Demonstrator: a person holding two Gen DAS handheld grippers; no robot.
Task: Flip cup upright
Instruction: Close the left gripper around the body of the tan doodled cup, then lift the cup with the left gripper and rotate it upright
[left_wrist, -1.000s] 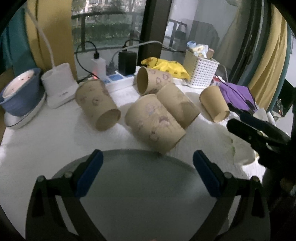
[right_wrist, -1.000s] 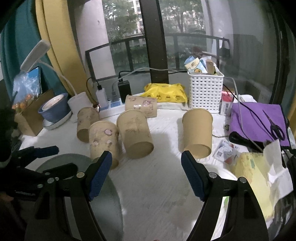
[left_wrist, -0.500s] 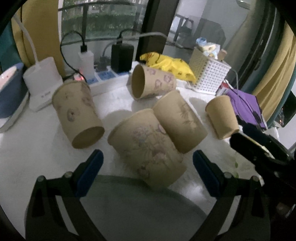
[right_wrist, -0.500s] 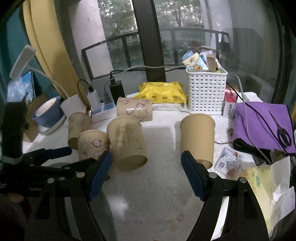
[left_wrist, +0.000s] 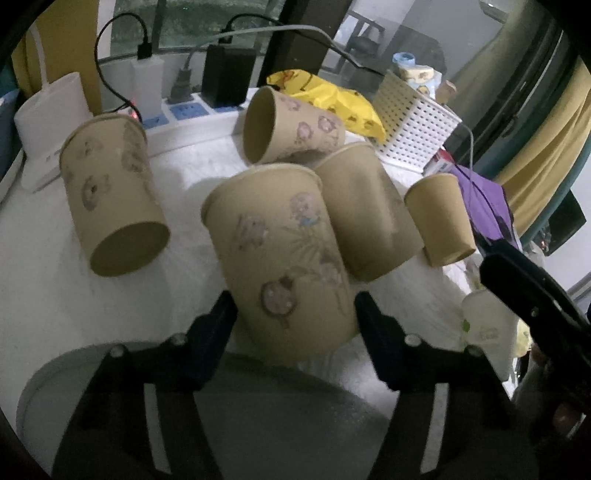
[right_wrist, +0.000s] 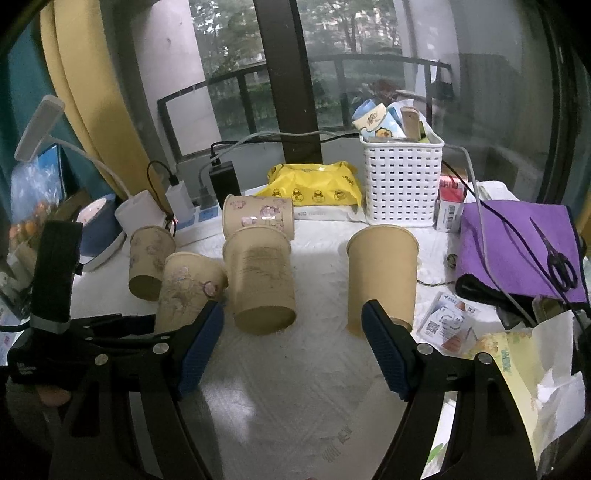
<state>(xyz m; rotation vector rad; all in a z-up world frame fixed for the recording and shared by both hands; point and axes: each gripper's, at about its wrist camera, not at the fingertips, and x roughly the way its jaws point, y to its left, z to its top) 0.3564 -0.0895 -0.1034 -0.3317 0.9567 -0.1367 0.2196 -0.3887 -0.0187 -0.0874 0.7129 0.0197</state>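
Several tan paper cups stand upside down on the white cloth. My left gripper (left_wrist: 293, 314) is open, its blue pads on either side of the base end of the nearest printed cup (left_wrist: 284, 258), close to it or just touching. That cup shows in the right wrist view (right_wrist: 184, 291) with the left gripper beside it. Another printed cup (left_wrist: 291, 125) lies on its side at the back. My right gripper (right_wrist: 291, 343) is open and empty above the cloth, between an inverted cup (right_wrist: 260, 280) and a plain inverted cup (right_wrist: 382, 273).
A white basket (right_wrist: 400, 177), yellow packet (right_wrist: 314, 184), power strip with chargers (left_wrist: 184, 107), and white lamp base (left_wrist: 51, 114) line the back. A purple cloth with scissors (right_wrist: 561, 258) and papers (right_wrist: 447, 317) lie at right. A grey round tray (left_wrist: 258, 413) sits near me.
My left gripper has moved forward and its jaws have narrowed around the nearest printed cup. My right gripper has barely shifted and stays open.
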